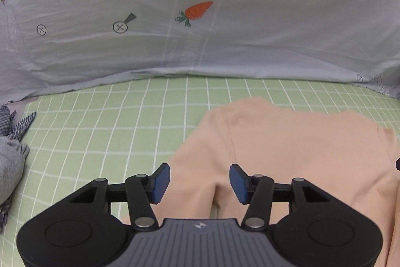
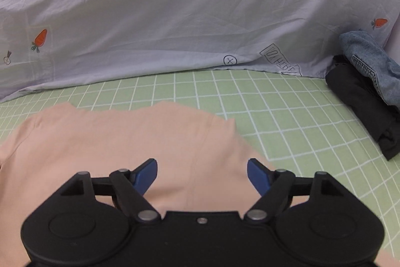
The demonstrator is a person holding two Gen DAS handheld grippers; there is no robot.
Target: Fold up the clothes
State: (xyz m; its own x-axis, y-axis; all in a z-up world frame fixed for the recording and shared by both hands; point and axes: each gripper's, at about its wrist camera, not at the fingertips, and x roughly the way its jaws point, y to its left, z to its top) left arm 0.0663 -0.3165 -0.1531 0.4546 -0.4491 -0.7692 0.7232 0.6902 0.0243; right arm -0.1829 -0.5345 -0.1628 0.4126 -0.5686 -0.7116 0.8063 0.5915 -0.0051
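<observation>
A peach garment (image 1: 287, 142) lies spread on the green checked sheet (image 1: 112, 129). In the left wrist view my left gripper (image 1: 199, 183) hovers open over the garment's left part, blue pads (image 1: 161, 182) wide apart with nothing between them. The same peach garment (image 2: 112, 142) fills the lower left of the right wrist view. My right gripper (image 2: 202, 177) stands open above its right part, near the cloth's right edge, and holds nothing. Whether either gripper touches the cloth I cannot tell.
A pale blue quilt (image 1: 200, 16) printed with carrots rises along the far side. Grey and checked clothes (image 1: 10, 154) lie at the far left. A folded black garment (image 2: 360, 106) with a denim piece (image 2: 370, 61) on top sits at the right.
</observation>
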